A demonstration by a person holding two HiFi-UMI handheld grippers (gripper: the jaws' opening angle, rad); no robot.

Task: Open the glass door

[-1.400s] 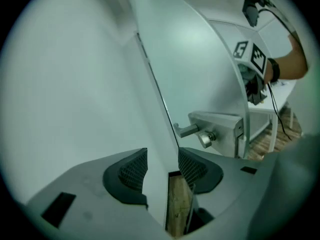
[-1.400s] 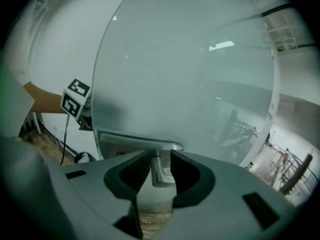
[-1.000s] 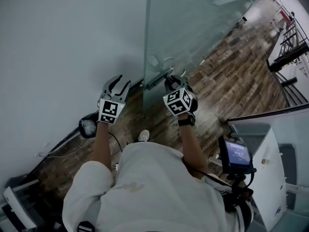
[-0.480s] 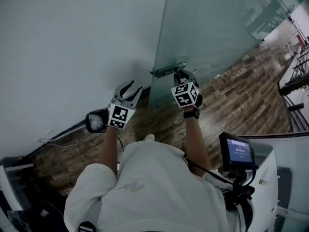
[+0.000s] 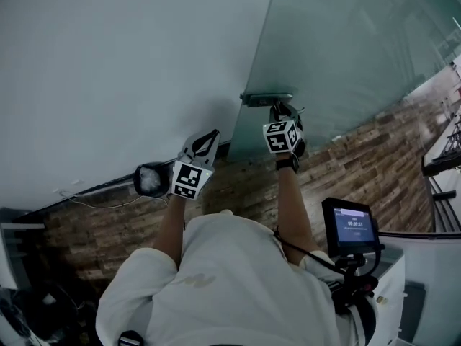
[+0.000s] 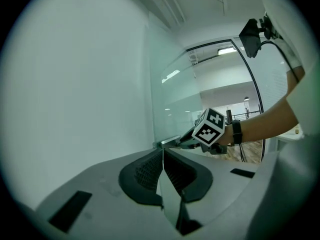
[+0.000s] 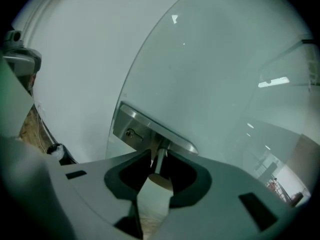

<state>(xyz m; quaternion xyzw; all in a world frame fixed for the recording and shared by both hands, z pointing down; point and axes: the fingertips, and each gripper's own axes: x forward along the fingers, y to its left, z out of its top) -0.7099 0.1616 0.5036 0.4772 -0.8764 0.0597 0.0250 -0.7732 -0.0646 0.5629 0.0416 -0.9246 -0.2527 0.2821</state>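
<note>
The glass door (image 5: 346,49) meets a white wall (image 5: 108,63) at its left edge. A steel lock plate (image 5: 268,96) sits on that edge, with a keyhole in it in the right gripper view. My right gripper (image 5: 281,107) is shut on the door handle (image 7: 159,160), whose round stem stands between the pads just below the lock plate (image 7: 150,129). My left gripper (image 5: 212,134) hangs free near the wall, left of the door edge. Its jaws have just been closing and now meet with nothing between them (image 6: 163,151).
A black round object (image 5: 151,179) lies on the wood floor (image 5: 360,164) at the foot of the wall, with a cable (image 5: 86,193) running left from it. A small screen on a stand (image 5: 351,229) is at my right side. A railing (image 5: 439,161) shows far right.
The left gripper's forked jaws have come together. The door edge and lock plate have shifted up and right in the head view, and both grippers have moved that way with them.
</note>
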